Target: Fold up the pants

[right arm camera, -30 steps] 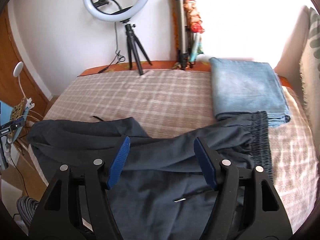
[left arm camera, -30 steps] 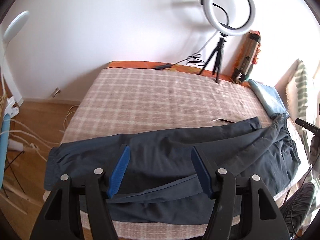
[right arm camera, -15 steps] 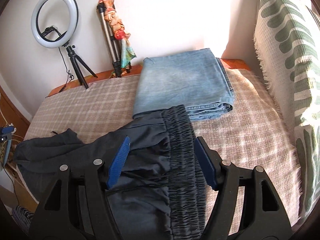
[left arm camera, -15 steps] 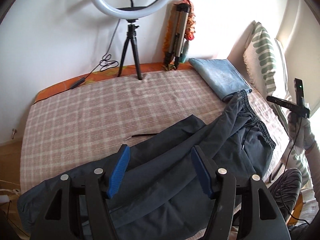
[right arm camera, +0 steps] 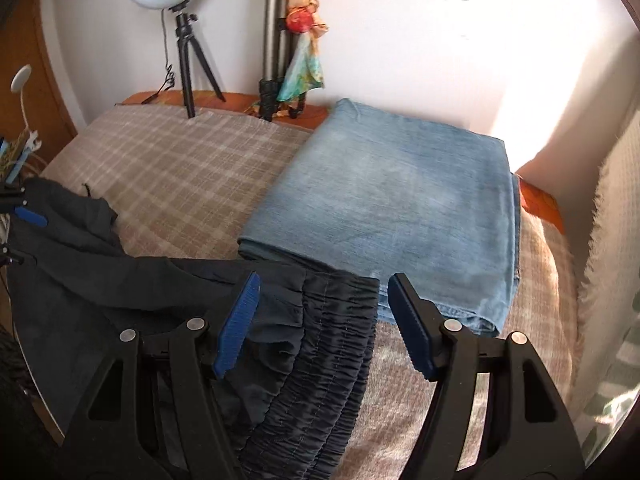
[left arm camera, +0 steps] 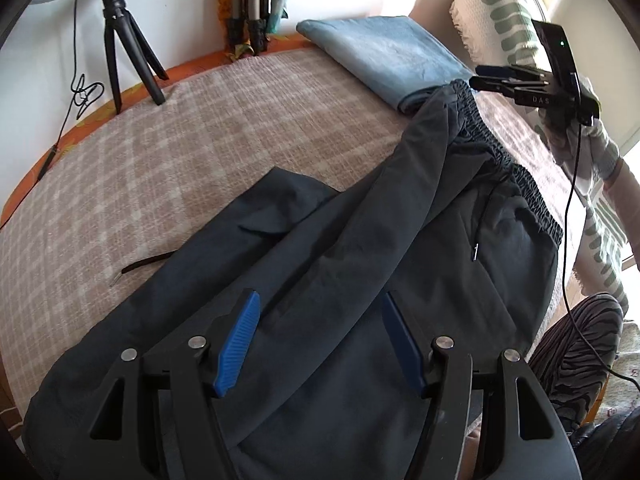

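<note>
**Operator:** Pants [left arm camera: 360, 264], the dark ones, lie crumpled across the near half of the plaid bed cover [left arm camera: 180, 140], legs running off to my left and the elastic waistband [right arm camera: 320, 344] at the right end, its corner lapping onto the folded blue jeans [right arm camera: 400, 208]. Nothing looks folded yet, as far as I can judge.

**Spotter:** And the tongs?

**Operator:** Both wide, both holding nothing. My left gripper [left arm camera: 320, 340] hovers above the seat and thigh area. My right gripper [right arm camera: 320, 320] is spread over the waistband, with the band between the blue pads, but I can't tell whether the pads touch the cloth.

**Spotter:** What worries you?

**Operator:** Three things. One leg is thrown over the other in a long diagonal ridge, so pinching the waistband only could drag that twist along and I'd crease it in. The fabric looks thin and slippery, so a shallow bite on a single layer may slide out mid-lift. And the waistband rests on the jeans, so a careless close could catch denim too and pull that neat stack apart.

**Spotter:** The loose cord?

**Operator:** A drawstring end [left arm camera: 140, 266] lies on the cover beside the pants; it could snag or end up sticking out of the fold.

**Spotter:** Any bins, baskets, drawers?

**Operator:** None that I can see in either view. Only the bed, plus a ring light tripod [right arm camera: 188, 60] at the far edge.
</note>
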Demonstrator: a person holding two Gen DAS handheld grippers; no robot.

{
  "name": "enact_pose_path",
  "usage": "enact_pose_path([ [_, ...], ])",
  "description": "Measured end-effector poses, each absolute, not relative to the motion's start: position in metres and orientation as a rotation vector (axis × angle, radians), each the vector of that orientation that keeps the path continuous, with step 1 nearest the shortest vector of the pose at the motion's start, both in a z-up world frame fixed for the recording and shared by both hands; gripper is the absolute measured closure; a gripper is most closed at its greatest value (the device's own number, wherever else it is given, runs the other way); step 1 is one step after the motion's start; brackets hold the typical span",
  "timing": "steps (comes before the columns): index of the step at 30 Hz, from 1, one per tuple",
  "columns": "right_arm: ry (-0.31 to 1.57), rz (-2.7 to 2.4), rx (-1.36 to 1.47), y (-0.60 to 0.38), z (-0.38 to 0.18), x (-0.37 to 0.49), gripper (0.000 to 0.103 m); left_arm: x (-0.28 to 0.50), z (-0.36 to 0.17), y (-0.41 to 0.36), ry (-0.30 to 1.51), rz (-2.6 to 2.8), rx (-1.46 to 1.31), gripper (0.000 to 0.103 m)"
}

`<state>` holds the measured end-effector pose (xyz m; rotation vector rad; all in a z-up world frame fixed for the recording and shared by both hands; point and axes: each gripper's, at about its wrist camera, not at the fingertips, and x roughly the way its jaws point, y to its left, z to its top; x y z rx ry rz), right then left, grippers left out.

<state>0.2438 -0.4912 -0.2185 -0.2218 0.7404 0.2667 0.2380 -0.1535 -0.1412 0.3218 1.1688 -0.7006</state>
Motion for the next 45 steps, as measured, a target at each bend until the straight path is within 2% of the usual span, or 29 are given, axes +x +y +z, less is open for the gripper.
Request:
enact_pose_path([
  [7, 0.839, 0.346, -0.498, -0.455, -0.248, 0.272, 0.033, 0.249, -0.172, -0.161, 1.219, -0.682, 0.348, 0.042],
  [14, 0.866, 0.377, -0.499, -0.461, -0.256, 0.276, 0.034, 0.252, -0.186, -0.156, 1.229, -0.678, 0.310, 0.042],
  [15, 0.858, 0.374, -0.500, -0.461, -0.255, 0.274, 0.039, 0.253, -0.187, -0.156, 1.230, -0.680, 0.306, 0.042],
  [16, 0.851, 0.362, -0.507, -0.461, -0.254, 0.272, 0.055, 0.252, -0.187, -0.156, 1.223, -0.680, 0.309, 0.047],
  [17, 0.849, 0.348, -0.509, -0.462, -0.253, 0.271, 0.064, 0.251, -0.187, -0.156, 1.219, -0.678, 0.315, 0.055],
  [18, 0.847, 0.342, -0.501, -0.463, -0.251, 0.269, 0.073, 0.250, -0.188, -0.155, 1.217, -0.676, 0.320, 0.057],
  [20, 0.841, 0.346, -0.481, -0.463, -0.247, 0.263, 0.081, 0.249, -0.187, -0.154, 1.208, -0.662, 0.323, 0.070],
  [21, 0.838, 0.347, -0.484, -0.461, -0.246, 0.258, 0.089, 0.248, -0.187, -0.153, 1.205, -0.663, 0.318, 0.074],
  [23, 0.822, 0.330, -0.521, -0.454, -0.244, 0.247, 0.093, 0.245, -0.187, -0.151, 1.195, -0.662, 0.321, 0.086],
  [25, 0.804, 0.317, -0.537, -0.449, -0.241, 0.234, 0.095, 0.243, -0.187, -0.148, 1.187, -0.659, 0.324, 0.095],
  [30, 0.742, 0.287, -0.506, -0.452, -0.222, 0.199, 0.096, 0.232, -0.183, -0.144, 1.155, -0.681, 0.332, 0.103],
  [37, 0.660, 0.246, -0.460, -0.455, -0.202, 0.120, 0.097, 0.211, -0.170, -0.139, 1.087, -0.677, 0.325, 0.103],
  [45, 0.625, 0.181, -0.375, -0.445, -0.229, 0.028, 0.097, 0.162, -0.161, -0.131, 1.022, -0.714, 0.371, 0.103],
])
